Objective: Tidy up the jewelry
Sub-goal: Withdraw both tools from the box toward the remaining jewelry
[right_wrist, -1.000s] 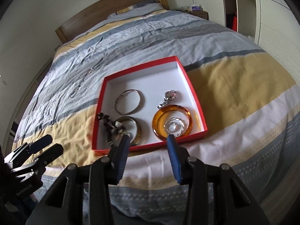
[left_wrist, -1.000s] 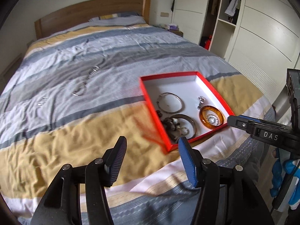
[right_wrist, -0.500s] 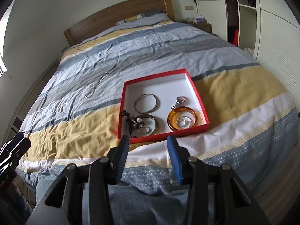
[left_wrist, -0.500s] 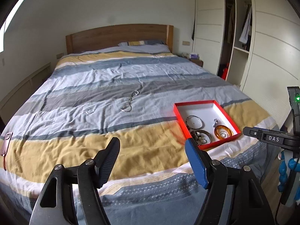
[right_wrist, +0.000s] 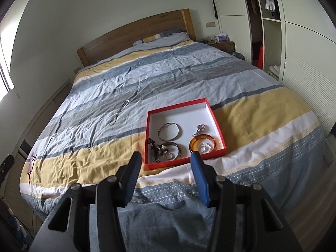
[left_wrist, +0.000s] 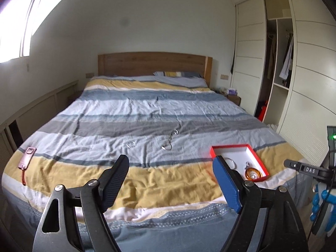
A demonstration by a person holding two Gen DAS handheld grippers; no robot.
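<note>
A red box with a white inside lies near the foot of the bed. In it are a silver bangle, a dark bangle, a beaded piece, an amber ring dish and a small charm. A silver chain and a small ring pair lie loose on the duvet. My left gripper hangs above the bed's foot, jaws opening, nothing between them. My right gripper hovers before the box, jaws opening, empty.
The striped duvet covers the whole bed up to a wooden headboard. A pink phone with a strap lies at the bed's left edge. A white wardrobe stands on the right. The other gripper's tip shows at right.
Both grippers have pulled back and risen away from the bed, so the box looks smaller. Both pairs of jaws stand wider than before, the left much wider.
</note>
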